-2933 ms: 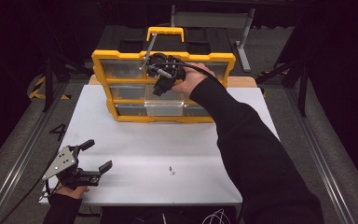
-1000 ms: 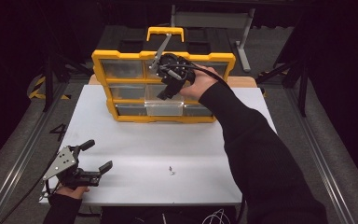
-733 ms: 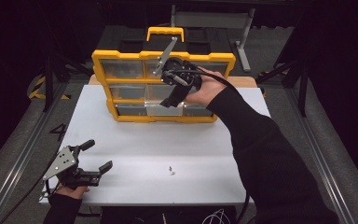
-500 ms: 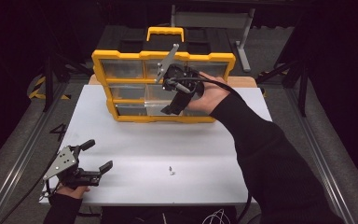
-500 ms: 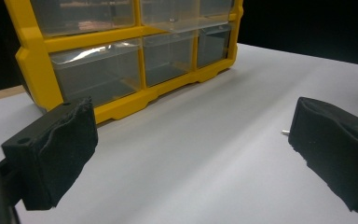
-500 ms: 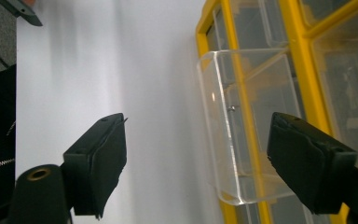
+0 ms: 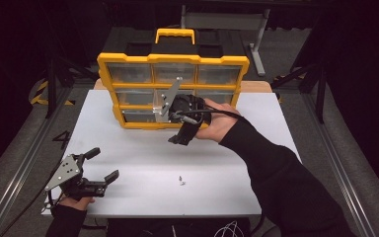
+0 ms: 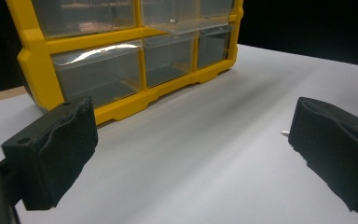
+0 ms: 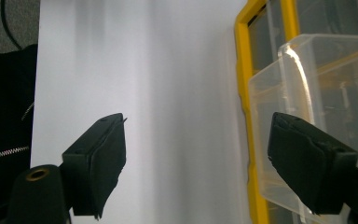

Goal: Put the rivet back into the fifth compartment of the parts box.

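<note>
A yellow organizer (image 7: 172, 58) with clear drawers stands at the back of the white table (image 7: 227, 163). Its middle-row centre drawer (image 8: 182, 19) sticks out a little. My right gripper (image 7: 178, 132) hovers just in front of the organizer, pointing down and toward the person, and is open with nothing between its pads. In the right gripper view, the right gripper (image 9: 205, 163) frames bare table, and the pulled-out clear drawer (image 9: 326, 107) sits beside its right pad. My left gripper (image 7: 103, 163) rests open at the table's near left corner. A small screw (image 7: 181, 180) lies near the front edge.
In the left gripper view, the screw's tip (image 8: 285, 132) peeks out beside the right pad (image 8: 335, 149), with the organizer (image 8: 121, 100) farther off. A person's dark sleeve (image 7: 286, 182) crosses the table's right half. Dark floor and metal rails (image 7: 15, 163) surround the table.
My right gripper has drawn back from the organizer's upper drawers toward the person and tipped downward. The left gripper and the screw have not moved.
</note>
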{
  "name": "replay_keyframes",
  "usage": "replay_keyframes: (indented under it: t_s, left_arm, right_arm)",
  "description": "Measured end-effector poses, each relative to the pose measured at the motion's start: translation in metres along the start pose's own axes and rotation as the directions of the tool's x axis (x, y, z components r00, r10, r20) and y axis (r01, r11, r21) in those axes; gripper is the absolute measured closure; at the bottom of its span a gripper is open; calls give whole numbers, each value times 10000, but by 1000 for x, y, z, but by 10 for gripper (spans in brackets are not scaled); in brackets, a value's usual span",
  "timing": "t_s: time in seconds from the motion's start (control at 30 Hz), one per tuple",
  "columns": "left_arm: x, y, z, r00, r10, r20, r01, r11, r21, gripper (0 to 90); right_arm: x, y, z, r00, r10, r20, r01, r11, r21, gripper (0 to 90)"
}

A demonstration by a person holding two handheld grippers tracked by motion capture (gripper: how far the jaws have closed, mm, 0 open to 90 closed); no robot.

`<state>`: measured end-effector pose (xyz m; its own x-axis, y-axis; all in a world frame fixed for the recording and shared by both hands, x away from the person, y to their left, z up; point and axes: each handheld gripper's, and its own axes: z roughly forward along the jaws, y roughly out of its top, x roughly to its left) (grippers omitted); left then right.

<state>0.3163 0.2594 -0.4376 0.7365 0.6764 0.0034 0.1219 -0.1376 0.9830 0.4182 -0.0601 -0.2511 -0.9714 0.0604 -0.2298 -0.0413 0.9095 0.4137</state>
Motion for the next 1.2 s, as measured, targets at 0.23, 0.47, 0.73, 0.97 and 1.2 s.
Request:
replay_keyframes:
  t_s: [0.23,0.47,0.73,0.97,1.2]
  left_arm:
    - [0,0,0,10000,-29,-11,29,10000,3,22]
    - [0,0,-1,10000,-3,-11,3,10000,4,22]
    - [0,0,-1,10000,-4,-8,4,10000,12,22]
    - [0,0,-1,10000,18,-9,-18,10000,22,22]
    - [0,0,0,10000,8,1,-8,10000,46,22]
  right_arm:
    - [16,-10,20,9994,35,-336,-25,9996,289,198]
    - [26,-19,42,9985,35,-543,-2,9981,617,197]
    - [36,-29,69,9972,-2,-754,84,9941,1079,201]
    - [46,-38,94,9941,-9,-1087,177,9879,1538,203]
    - [52,-47,114,9901,311,-1367,-33,9800,1988,216]
